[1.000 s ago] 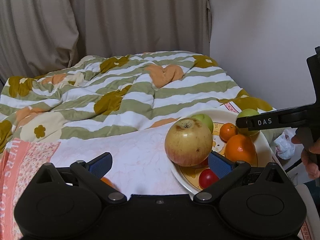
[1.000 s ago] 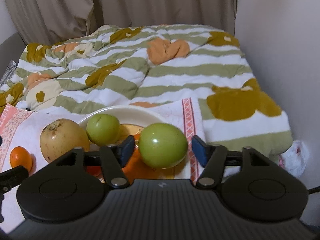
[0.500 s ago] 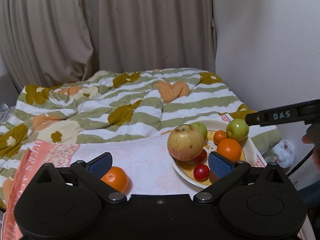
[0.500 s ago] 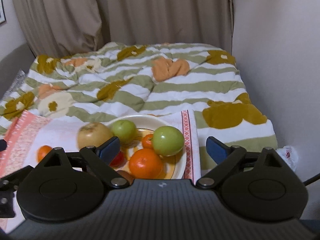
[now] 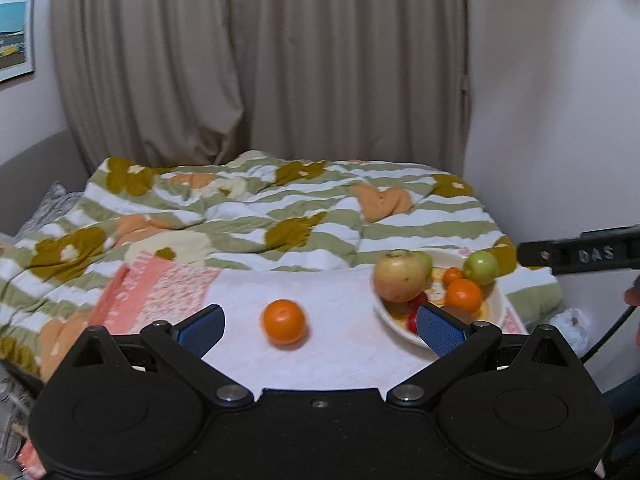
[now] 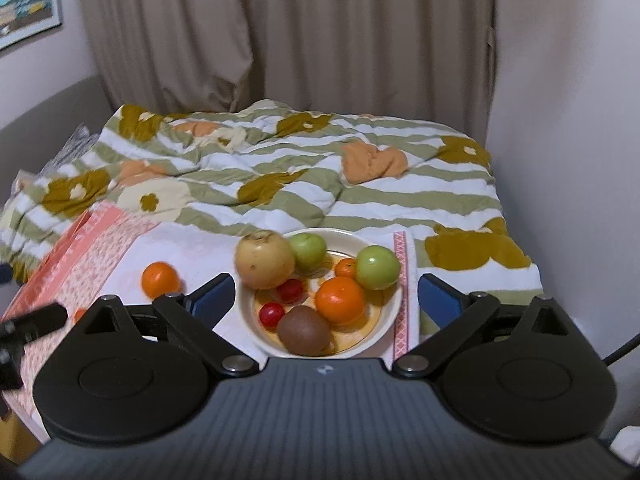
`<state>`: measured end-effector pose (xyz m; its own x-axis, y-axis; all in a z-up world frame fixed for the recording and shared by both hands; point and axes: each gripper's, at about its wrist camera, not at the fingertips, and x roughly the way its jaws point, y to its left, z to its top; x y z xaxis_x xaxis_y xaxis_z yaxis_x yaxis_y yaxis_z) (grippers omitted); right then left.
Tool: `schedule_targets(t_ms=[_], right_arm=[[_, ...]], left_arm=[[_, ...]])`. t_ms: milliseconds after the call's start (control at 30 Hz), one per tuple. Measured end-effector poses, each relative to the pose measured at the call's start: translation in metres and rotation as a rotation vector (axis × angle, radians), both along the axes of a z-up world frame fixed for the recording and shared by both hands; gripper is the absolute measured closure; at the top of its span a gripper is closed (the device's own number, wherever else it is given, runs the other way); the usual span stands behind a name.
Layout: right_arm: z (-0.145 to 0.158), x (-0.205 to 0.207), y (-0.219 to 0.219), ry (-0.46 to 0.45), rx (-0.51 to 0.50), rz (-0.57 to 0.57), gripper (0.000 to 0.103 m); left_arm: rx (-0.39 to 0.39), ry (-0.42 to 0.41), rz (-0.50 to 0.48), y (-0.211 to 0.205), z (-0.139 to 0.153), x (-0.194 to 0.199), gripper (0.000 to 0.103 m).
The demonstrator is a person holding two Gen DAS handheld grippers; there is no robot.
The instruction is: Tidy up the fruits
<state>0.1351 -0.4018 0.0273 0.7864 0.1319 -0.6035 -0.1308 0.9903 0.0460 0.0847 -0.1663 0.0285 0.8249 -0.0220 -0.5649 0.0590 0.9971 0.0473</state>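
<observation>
A cream plate [image 6: 396, 300] on a white and pink cloth [image 6: 192, 248] holds a large yellow apple [image 6: 264, 259], two green apples [image 6: 378, 267], an orange [image 6: 340, 300], a small tangerine, two cherry tomatoes [image 6: 272, 314] and a kiwi [image 6: 304, 330]. A loose orange [image 5: 285, 321] lies on the cloth left of the plate [image 5: 494, 308]; it also shows in the right wrist view [image 6: 160, 280]. My left gripper [image 5: 320, 324] is open and empty, above and behind the loose orange. My right gripper [image 6: 326, 296] is open and empty, pulled back above the plate.
A striped floral quilt [image 5: 280, 216] covers the bed behind the cloth. Curtains [image 5: 260, 60] hang at the back and a white wall [image 6: 568, 120] stands close on the right. A white crumpled bag [image 5: 576, 326] lies at the right below the bed edge.
The right gripper opened and left the green apple on the plate. Both grippers pulled back and up, so the plate looks smaller and the loose orange came into view.
</observation>
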Motion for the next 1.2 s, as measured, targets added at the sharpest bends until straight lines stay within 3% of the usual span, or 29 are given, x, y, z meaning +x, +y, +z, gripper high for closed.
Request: schedule_targets(t_ms=[200,333,867,1067,1200], right_arm=[[0.003,-0.005,0.031,-0.004,-0.030,0.063,0.000],[-0.001,0.003,0.052,0.018,0.002,0.103,0.000],[-0.061,0.077,0.156,0.167,-0.033,0.156,0.000],[-0.089,0.109,0.183,0.229,-0.039,0.157,0.000],[-0.106,0.127,0.197,0.266,-0.038,0.159,0.000]], left_arm=[[0.020,0.031,0.073,0.040,-0.004,-0.007,0.000],[0.017,0.059,0.085,0.070,-0.015,-0.003,0.000],[0.004,0.214,-0.021,0.152,-0.074,0.057,0.002],[0.007,0.311,-0.099,0.162,-0.107,0.082,0.016],[0.009,0.357,-0.146,0.164,-0.124,0.093,0.032]])
